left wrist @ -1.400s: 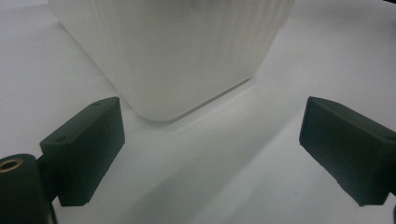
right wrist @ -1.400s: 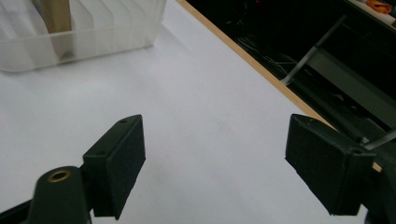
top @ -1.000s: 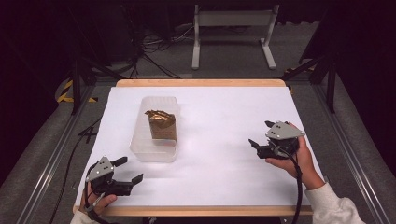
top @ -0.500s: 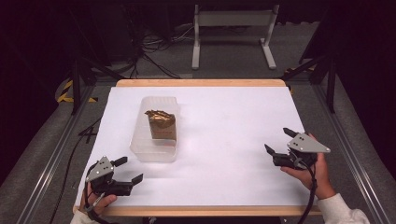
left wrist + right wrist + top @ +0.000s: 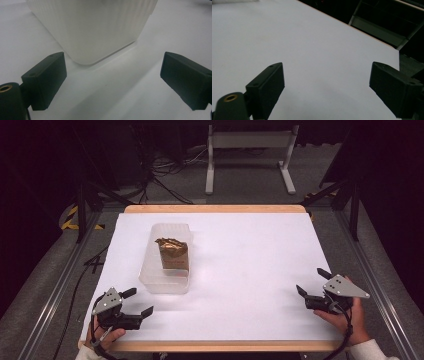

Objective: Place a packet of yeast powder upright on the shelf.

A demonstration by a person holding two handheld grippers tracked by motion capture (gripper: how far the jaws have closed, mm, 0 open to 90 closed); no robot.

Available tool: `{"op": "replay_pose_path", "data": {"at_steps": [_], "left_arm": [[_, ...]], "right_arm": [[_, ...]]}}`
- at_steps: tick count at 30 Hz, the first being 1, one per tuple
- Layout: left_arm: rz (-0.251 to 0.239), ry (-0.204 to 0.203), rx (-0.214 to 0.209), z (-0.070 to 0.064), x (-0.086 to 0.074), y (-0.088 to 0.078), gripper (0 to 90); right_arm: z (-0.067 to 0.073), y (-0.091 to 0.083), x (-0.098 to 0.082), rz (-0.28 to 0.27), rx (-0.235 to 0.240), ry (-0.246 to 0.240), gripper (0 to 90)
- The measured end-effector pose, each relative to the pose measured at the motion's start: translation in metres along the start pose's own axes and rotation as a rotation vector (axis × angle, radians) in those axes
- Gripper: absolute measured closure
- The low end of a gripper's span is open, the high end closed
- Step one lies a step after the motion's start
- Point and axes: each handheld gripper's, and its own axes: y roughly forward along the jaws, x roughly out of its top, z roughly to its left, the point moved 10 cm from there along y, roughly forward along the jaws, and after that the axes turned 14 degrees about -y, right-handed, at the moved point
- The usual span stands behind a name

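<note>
Right gripper (image 5: pixel 311 287) has drawn back to the table's near right edge, jaws just opening wider, empty; left gripper (image 5: pixel 140 302) spread, idle beside translucent ribbed plastic container (image 5: pixel 165 280) holding crumpled brown paper bag (image 5: pixel 172 252): placement looks finished.

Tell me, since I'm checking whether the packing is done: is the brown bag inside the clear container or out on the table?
Inside. The brown bag stands upright within the clear container, whose walls surround it in the high view.
</note>
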Motion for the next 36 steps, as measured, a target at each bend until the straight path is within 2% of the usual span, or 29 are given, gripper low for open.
{"op": "replay_pose_path", "data": {"at_steps": [3, 5, 12, 14, 16, 18, 25, 36], "left_arm": [[0.002, 0.0, -0.001, 0.0, 0.0, 0.0, 7.6], [0.001, 0.001, -0.001, 0.0, 0.0, 0.0, 7.6], [0.002, 0.001, 0.0, 0.0, 0.0, 0.0, 7.6], [0.002, -0.001, 0.0, 0.0, 0.0, 0.0, 7.6], [0.003, -0.003, 0.001, 0.0, 0.0, 0.0, 7.6], [0.004, -0.001, 0.0, 0.0, 0.0, 0.0, 7.6], [0.004, -0.001, 0.003, 0.0, 0.0, 0.001, 7.6], [0.005, -0.001, 0.004, 0.001, 0.0, 0.001, 7.7]], "right_arm": [[-0.001, -0.007, -0.009, -0.003, -0.009, 0.017, 12.7], [0.0, -0.011, -0.017, -0.003, -0.015, 0.047, 12.6], [-0.002, -0.023, -0.037, -0.007, -0.056, 0.076, 12.6], [-0.002, -0.024, -0.045, 0.002, -0.048, 0.102, 12.6], [-0.005, -0.027, -0.043, -0.017, -0.069, 0.124, 13.1], [-0.005, -0.026, -0.046, -0.011, -0.063, 0.132, 12.8], [-0.002, -0.025, -0.045, -0.008, -0.054, 0.111, 12.2], [-0.005, -0.025, -0.047, -0.002, -0.057, 0.139, 12.0]]}}
